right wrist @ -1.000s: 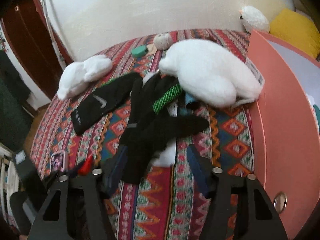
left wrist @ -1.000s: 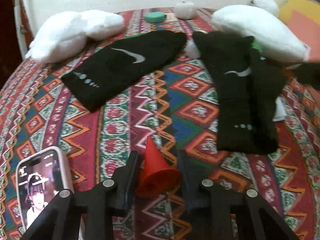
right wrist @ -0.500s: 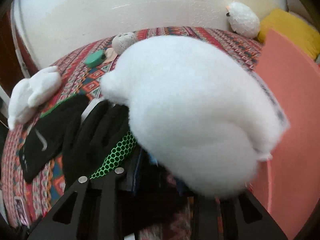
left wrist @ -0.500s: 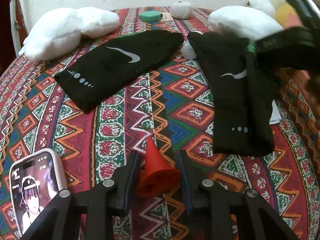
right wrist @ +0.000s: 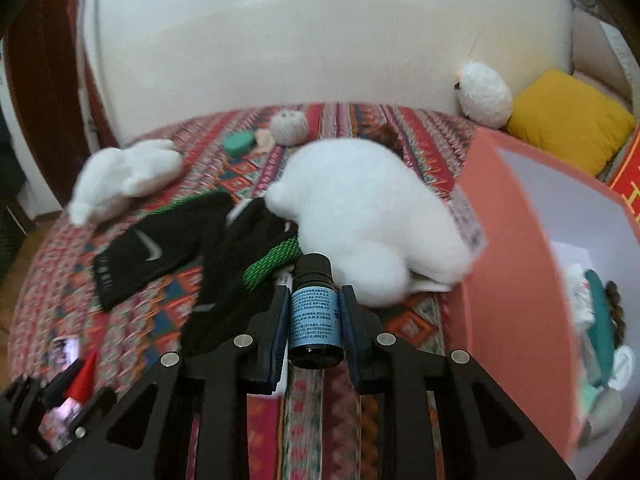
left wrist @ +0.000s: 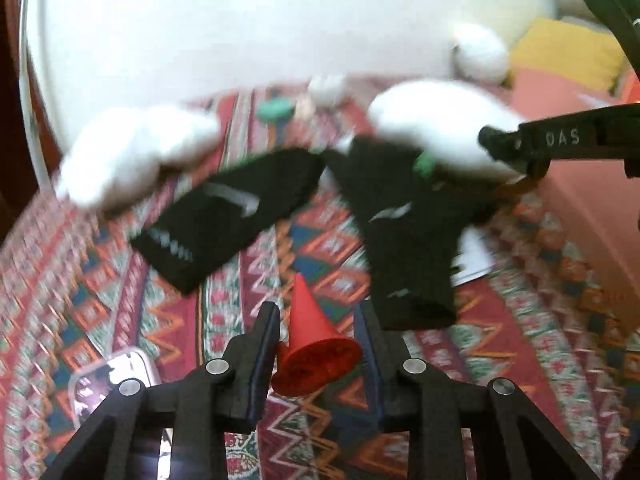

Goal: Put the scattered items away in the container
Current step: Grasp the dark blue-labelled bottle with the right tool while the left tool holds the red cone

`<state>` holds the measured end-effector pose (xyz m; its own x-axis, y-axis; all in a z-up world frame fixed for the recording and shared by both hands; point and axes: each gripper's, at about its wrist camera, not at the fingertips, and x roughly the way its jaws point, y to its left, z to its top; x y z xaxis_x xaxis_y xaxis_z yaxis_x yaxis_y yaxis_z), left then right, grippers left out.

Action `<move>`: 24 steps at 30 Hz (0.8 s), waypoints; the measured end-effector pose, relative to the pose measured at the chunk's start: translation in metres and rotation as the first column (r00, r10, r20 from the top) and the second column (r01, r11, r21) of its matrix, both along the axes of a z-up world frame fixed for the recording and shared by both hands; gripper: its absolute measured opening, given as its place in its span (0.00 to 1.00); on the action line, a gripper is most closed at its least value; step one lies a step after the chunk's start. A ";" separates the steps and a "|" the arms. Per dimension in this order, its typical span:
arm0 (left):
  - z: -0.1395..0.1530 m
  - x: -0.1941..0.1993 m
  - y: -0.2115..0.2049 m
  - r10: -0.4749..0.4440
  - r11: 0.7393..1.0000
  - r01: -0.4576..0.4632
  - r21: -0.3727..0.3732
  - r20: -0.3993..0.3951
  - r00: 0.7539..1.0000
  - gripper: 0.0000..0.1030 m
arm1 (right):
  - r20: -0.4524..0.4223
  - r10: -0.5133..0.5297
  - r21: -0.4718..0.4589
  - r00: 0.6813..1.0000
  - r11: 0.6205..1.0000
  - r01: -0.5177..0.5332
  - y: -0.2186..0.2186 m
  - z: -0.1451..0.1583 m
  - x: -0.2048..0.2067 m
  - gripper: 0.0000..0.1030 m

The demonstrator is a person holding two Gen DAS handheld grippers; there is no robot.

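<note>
**Both tongs loaded above the patterned bedspread**

Our right gripper (right wrist: 314, 308) is clamped on a small dark bottle (right wrist: 315, 312) with a blue label, held upright just left of the salmon-pink box (right wrist: 516, 248). Our left gripper (left wrist: 318, 340) pinches a red cone (left wrist: 312, 344) by its base. Black socks (right wrist: 160, 240) and a white plush toy (right wrist: 372, 216) lie on the bedspread (left wrist: 100, 300) beyond.

indoor light, soft, dim; motion blur over bedspread (left wrist: 120, 280); wall (left wrist: 240, 20) above it overexposed; fisheye edges bowed, dark.
</note>
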<state>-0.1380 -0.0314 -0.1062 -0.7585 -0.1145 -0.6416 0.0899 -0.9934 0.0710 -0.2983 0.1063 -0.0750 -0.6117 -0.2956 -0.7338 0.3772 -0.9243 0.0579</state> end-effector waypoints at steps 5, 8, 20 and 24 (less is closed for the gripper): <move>0.026 0.029 0.027 -0.079 0.996 0.075 -0.052 -0.081 0.994 0.31 | -0.018 0.019 -0.024 1.000 1.000 -0.019 0.026 0.033 0.057 0.25; 0.036 0.042 0.039 -0.118 0.992 0.113 -0.057 -0.103 0.988 0.31 | -0.021 0.021 -0.027 1.000 0.999 -0.021 0.038 0.044 0.083 0.25; 0.068 0.093 0.095 -0.254 0.964 0.231 -0.133 -0.185 0.949 0.31 | -0.037 -0.029 -0.045 0.999 0.999 0.027 0.094 0.070 0.158 0.25; 0.077 0.102 0.117 -0.309 0.946 0.278 -0.166 -0.204 0.929 0.31 | -0.064 -0.064 -0.056 0.996 0.997 0.060 0.119 0.082 0.173 0.25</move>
<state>-0.0355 0.0857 -0.0293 -0.8932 0.0632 -0.4452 -0.1751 -0.9608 0.2149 -0.1256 0.2258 0.0069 -0.6763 -0.2935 -0.6757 0.3239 -0.9423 0.0851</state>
